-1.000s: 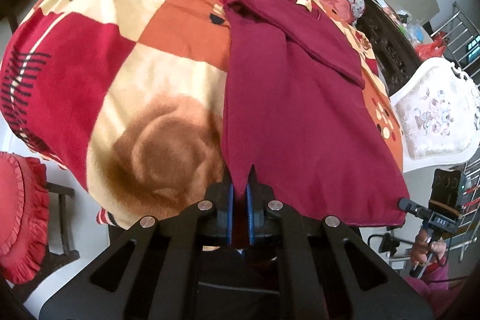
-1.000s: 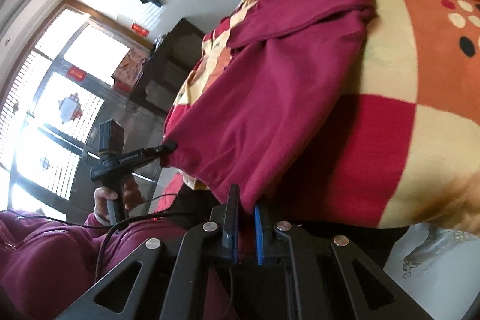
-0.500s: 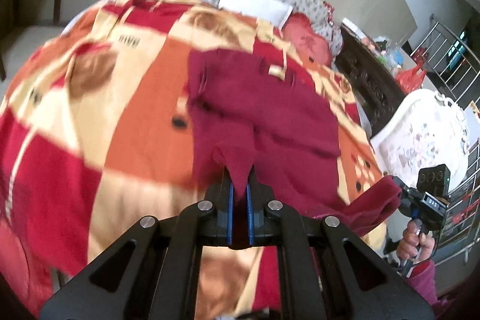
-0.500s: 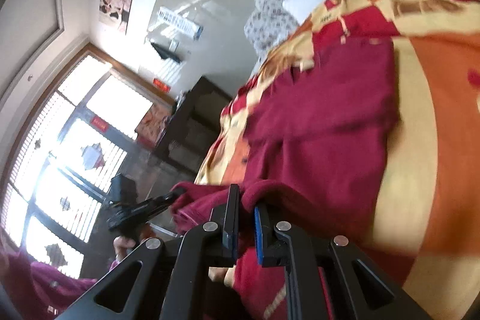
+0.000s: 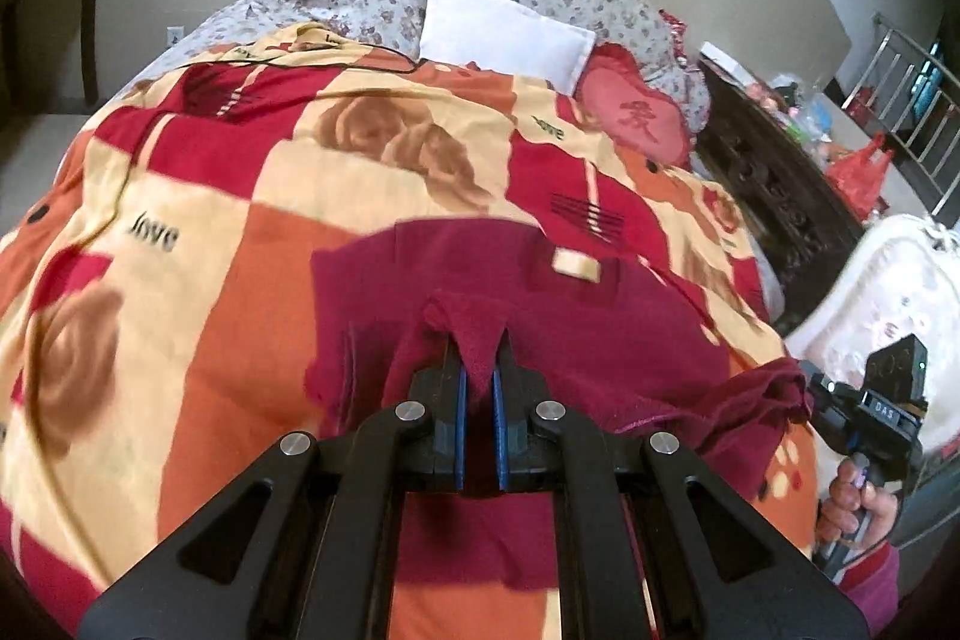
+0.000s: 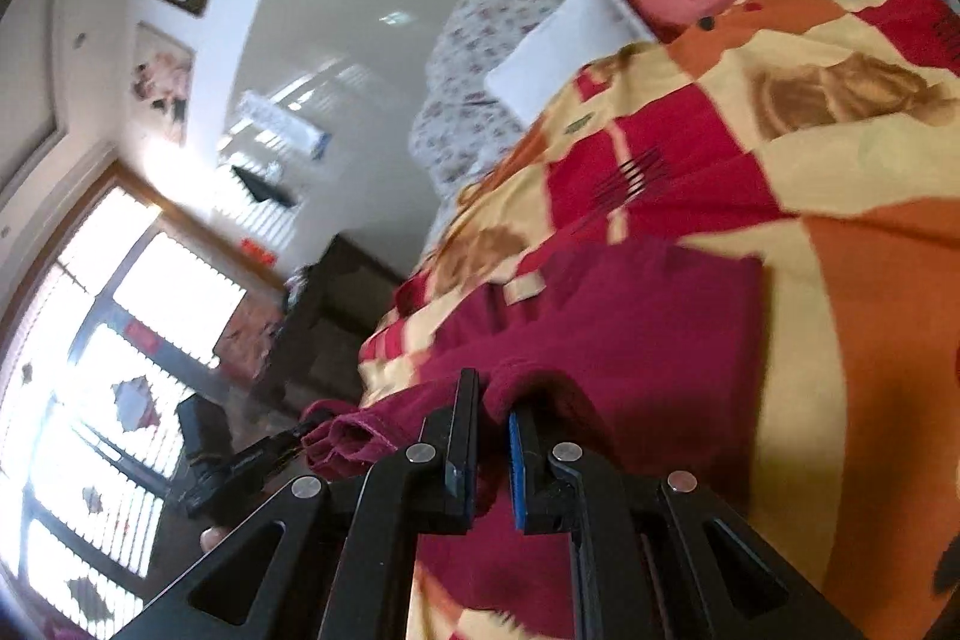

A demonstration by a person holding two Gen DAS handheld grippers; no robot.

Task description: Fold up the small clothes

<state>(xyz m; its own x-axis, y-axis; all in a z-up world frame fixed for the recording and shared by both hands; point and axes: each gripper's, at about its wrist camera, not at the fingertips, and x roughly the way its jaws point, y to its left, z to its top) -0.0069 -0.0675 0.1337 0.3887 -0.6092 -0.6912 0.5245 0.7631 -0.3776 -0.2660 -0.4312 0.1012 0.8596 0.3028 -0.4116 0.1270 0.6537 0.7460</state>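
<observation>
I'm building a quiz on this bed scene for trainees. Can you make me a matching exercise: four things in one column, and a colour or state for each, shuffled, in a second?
Things:
1. garment
2. small pillow
3. heart cushion
4. left gripper

Colours or states:
A. plain white, at the head of the bed
B. shut on a pinch of cloth
C. dark maroon, its near edge lifted over the rest
D. pinkish red, with a character stitched on it

Pairs: 1-C, 2-A, 3-D, 4-B

Bare blanket (image 5: 252, 280) lies beyond the garment (image 5: 630, 328); white pillow (image 5: 504, 34) blocks the far end.
</observation>
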